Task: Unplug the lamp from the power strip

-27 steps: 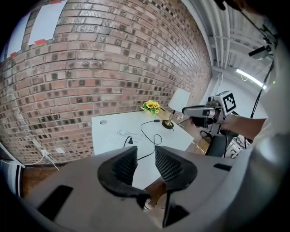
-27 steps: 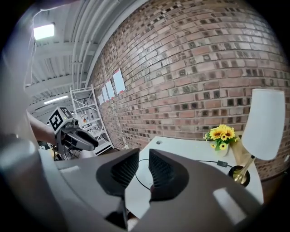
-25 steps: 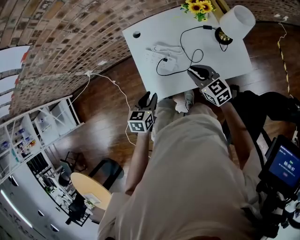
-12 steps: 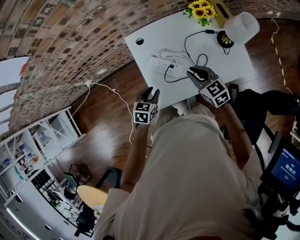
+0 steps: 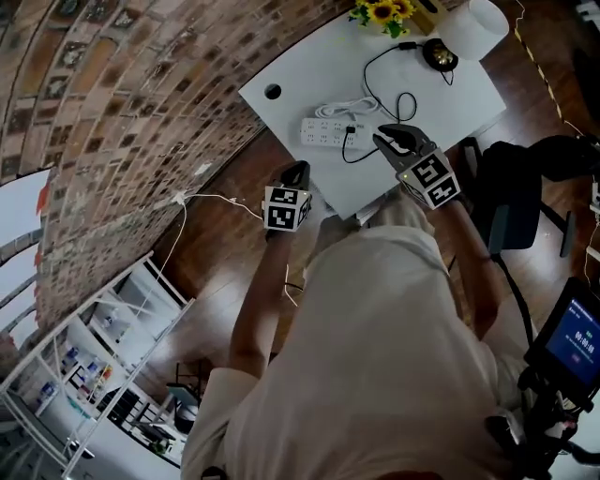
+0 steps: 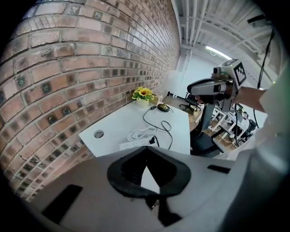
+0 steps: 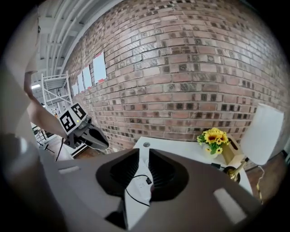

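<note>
On the white table (image 5: 441, 103) lies a white power strip (image 5: 323, 131) with a black plug (image 5: 351, 129) in it. The plug's black cord loops to the lamp (image 5: 473, 28), which has a white shade and a brass base. My left gripper (image 5: 294, 173) hangs off the table's near edge; its jaws have just been closing and are now shut with nothing between them (image 6: 146, 148). My right gripper (image 5: 396, 141) hovers over the table just right of the plug. It is open with nothing in it, and the strip (image 7: 138, 183) and plug (image 7: 148, 180) show through its gap (image 7: 144, 154).
A pot of sunflowers (image 5: 380, 11) stands by the lamp. The strip's coiled white cable (image 5: 342, 108) and a cable hole (image 5: 273, 92) lie further back. A brick wall runs along the left, a black chair (image 5: 511, 197) stands at the right, and a white cord (image 5: 216, 197) lies on the wooden floor.
The left gripper's jaws, open before, have shut, and it has moved up towards the table edge. The right gripper has shifted closer to the plug.
</note>
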`<state>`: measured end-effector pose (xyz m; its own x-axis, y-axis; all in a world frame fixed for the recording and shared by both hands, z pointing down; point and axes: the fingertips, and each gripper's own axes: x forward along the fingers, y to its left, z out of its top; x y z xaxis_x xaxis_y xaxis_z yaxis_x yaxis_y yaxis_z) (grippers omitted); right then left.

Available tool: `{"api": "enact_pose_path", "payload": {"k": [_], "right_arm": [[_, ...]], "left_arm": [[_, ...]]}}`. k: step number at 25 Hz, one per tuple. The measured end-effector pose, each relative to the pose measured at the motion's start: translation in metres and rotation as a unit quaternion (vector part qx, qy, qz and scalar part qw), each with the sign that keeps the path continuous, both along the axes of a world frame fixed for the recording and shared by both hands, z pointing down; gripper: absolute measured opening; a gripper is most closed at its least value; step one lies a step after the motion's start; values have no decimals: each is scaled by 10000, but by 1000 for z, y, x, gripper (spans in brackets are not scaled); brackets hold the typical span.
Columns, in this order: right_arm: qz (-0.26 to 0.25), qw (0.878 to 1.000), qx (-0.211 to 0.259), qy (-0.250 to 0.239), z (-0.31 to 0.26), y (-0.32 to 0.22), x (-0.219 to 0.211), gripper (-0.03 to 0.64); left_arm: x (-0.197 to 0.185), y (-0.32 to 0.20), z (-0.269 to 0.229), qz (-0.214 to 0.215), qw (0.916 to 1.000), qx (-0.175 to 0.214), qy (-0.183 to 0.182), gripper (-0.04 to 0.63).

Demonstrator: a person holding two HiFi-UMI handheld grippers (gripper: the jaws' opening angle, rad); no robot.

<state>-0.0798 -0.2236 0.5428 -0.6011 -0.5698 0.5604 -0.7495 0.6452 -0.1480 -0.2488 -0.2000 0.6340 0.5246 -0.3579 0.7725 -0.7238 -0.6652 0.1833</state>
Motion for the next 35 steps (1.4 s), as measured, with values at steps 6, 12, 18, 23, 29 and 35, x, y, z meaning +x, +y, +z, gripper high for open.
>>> {"api": "enact_pose_path", "payload": {"k": [6, 12, 18, 23, 29, 35], "right_arm": [[474, 9982, 162, 323, 3, 8, -1, 53], [920, 9953, -166, 232, 29, 22, 16, 53], [552, 9973, -320, 374, 76, 19, 11, 52], [-334, 9917, -425, 1168, 134, 14, 2, 52], [-998, 9838, -443, 1425, 172, 2, -7, 54], [-1512, 9718, -459, 1749, 209, -13, -18, 55]], "left_arm": [[-17, -8, 23, 375, 9990, -248, -1, 5], [1, -10, 53, 835, 9953, -461, -145, 5], [28, -25, 94, 657, 9959, -538, -323, 5], [49, -31, 130, 369, 9942, -868, -508, 5], [78, -44, 155, 425, 9897, -1118, -793, 5], [80, -54, 181, 431, 9855, -1235, -1081, 5]]}}
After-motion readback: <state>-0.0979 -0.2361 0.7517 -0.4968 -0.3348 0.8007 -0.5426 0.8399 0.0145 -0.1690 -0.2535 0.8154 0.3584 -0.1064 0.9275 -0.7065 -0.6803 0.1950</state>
